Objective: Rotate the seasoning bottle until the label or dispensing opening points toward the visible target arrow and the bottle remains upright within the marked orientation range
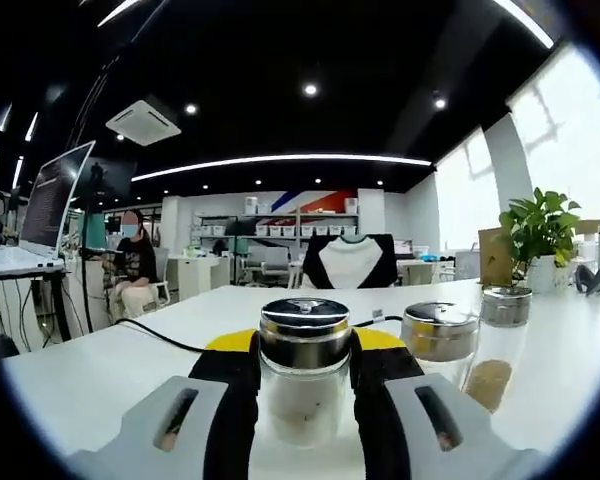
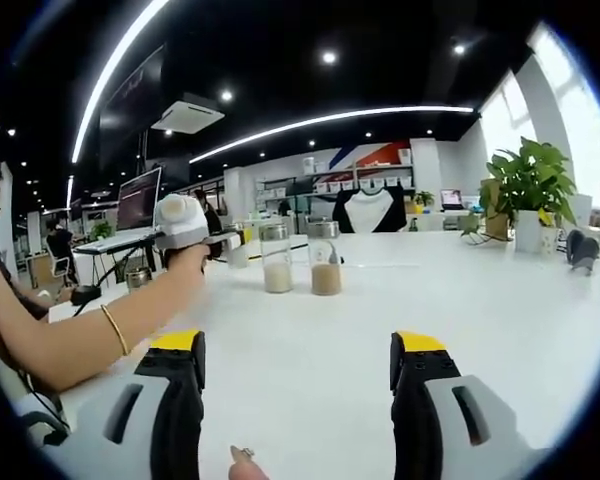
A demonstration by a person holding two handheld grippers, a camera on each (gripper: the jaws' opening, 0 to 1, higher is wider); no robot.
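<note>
Two jaws of the left gripper (image 1: pixel 304 400) are clamping the upright seasoning bottle (image 1: pixel 304 370), axis vertical; the right gripper (image 2: pixel 296 400) is hanging apart, well away.

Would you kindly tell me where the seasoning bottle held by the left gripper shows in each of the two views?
Left gripper view: the seasoning bottle stands bottom centre, between the left gripper's jaws.
Right gripper view: the same bottle stands left of centre on the white table.
Shared landmark: the potted plant at right.
</note>
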